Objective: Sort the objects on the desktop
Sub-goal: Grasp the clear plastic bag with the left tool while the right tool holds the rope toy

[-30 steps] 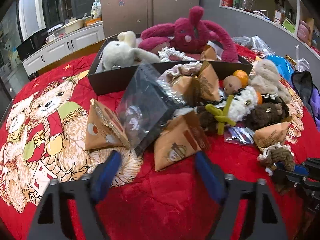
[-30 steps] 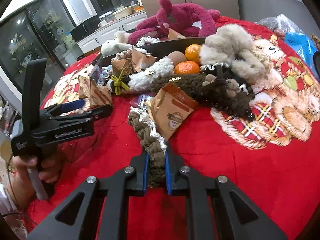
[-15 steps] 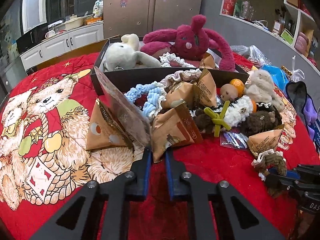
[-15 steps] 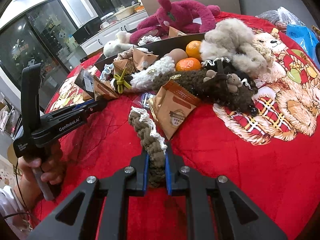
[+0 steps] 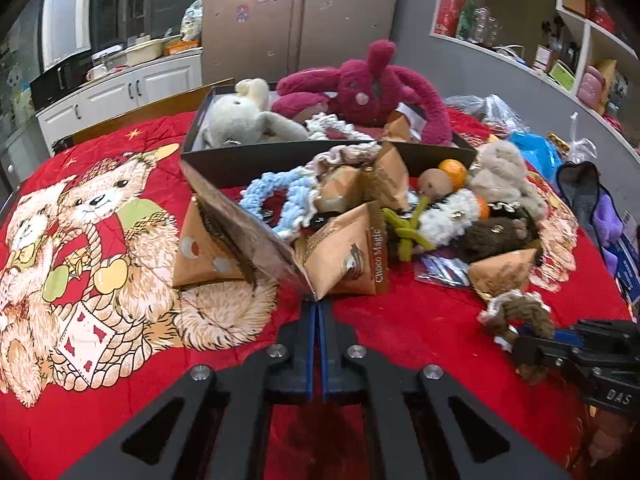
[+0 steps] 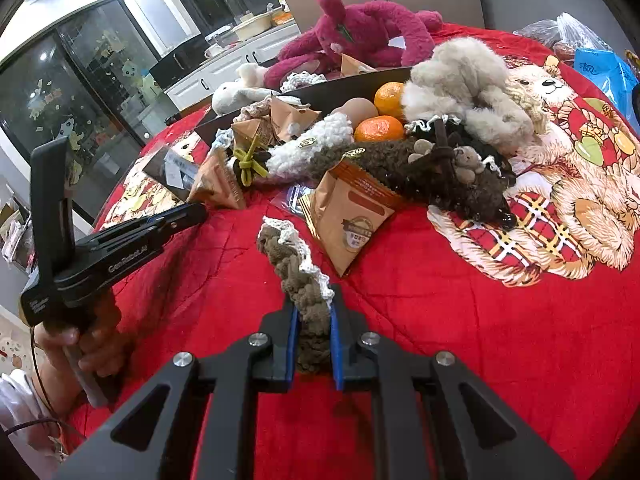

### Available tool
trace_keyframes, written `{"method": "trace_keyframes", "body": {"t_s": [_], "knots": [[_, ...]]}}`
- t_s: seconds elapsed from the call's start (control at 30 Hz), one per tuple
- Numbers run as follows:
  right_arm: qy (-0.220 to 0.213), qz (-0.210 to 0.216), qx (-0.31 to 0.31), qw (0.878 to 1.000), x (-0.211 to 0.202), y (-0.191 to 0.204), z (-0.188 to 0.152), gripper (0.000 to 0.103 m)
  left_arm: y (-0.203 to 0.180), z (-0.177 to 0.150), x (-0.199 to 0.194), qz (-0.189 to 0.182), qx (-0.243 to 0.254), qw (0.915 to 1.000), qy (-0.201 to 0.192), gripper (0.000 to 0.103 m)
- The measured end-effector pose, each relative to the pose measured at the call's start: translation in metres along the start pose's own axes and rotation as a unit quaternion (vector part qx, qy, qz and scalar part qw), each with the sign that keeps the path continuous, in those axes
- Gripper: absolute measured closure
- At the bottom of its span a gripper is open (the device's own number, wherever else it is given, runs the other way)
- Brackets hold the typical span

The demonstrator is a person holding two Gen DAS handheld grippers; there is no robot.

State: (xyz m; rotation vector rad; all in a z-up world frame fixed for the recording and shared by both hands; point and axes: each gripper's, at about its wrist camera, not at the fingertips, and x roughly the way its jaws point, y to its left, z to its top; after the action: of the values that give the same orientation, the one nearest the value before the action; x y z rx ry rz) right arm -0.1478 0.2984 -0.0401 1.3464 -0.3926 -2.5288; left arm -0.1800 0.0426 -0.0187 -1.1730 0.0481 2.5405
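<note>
Left wrist view: left hand-held gripper (image 5: 317, 312) pinched fully shut on corner of flat clear packet (image 5: 244, 232), tilted up from the pile. Best lifted slowly, thin corner liable to slip; brown snack pouch (image 5: 348, 256) leaning against it, likely to drag along. Black box (image 5: 256, 160) with plush toys just behind. Right wrist view: right hand-held gripper (image 6: 312, 320) clamped on brown braided scrunchie (image 6: 298, 268), above red bench cover (image 6: 480, 340); second pouch (image 6: 352, 224) just beside, oranges (image 6: 379, 128) farther back.

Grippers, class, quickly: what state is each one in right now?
Left gripper: closed, pinching the corner of a flat plastic packet.
Right gripper: closed on a brown braided scrunchie.
</note>
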Motion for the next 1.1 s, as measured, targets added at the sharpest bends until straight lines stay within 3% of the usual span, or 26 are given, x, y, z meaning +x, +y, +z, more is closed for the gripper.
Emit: {"method": "trace_keyframes", "body": {"t_s": [0.83, 1.1], "knots": [[-0.001, 0.002, 0.001, 1.0, 0.0, -0.001, -0.001, 0.089, 0.0, 0.008, -0.037, 0.015, 0.012, 0.9988, -0.046, 0.102], [0.0, 0.003, 0.002, 1.0, 0.0, -0.001, -0.002, 0.089, -0.009, 0.011, -0.052, 0.02, 0.039, 0.9967, -0.068, 0.102]]}}
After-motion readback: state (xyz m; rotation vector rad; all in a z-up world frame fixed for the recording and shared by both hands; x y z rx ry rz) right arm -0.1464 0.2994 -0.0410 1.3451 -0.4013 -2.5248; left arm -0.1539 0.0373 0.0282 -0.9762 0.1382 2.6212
